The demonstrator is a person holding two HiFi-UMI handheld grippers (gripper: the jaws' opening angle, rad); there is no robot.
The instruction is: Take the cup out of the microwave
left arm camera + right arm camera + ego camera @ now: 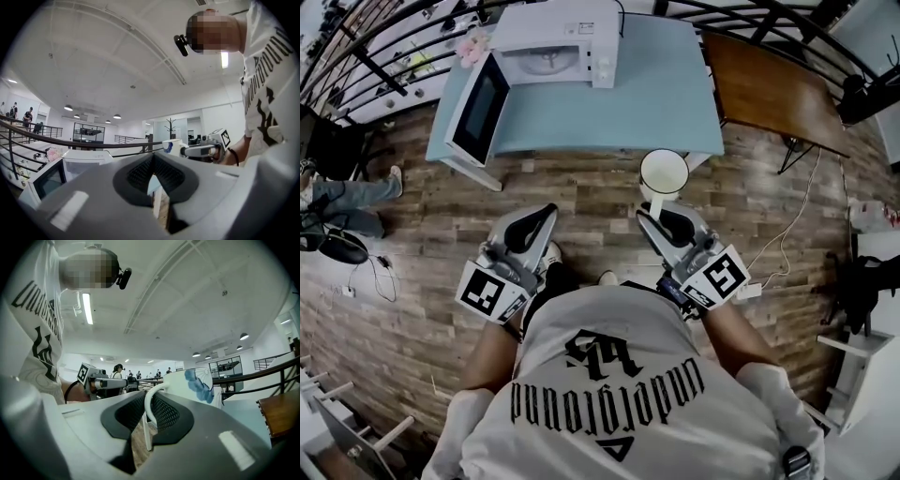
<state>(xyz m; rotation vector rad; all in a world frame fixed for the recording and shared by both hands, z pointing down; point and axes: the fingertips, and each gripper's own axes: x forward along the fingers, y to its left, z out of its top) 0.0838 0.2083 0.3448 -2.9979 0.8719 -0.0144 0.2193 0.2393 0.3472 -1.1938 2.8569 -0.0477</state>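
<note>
A white cup (pixel 664 173) with a blue pattern (pixel 197 385) hangs over the wooden floor in front of the blue table (pixel 656 103). My right gripper (pixel 652 217) is shut on its thin handle (pixel 149 404), which stands upright between the black pads. The white microwave (pixel 553 47) stands at the back of the table with its door (pixel 478 108) swung open to the left and its chamber showing only the glass plate. My left gripper (pixel 542 220) is level beside the right one, shut with nothing between its pads. In the left gripper view the cup (pixel 171 146) shows at the right.
A brown wooden table (pixel 769 89) stands right of the blue one. A dark railing (pixel 384 66) runs behind both. Cables (pixel 787 234) lie on the floor at the right, and a seated person's legs (pixel 347 192) are at the far left.
</note>
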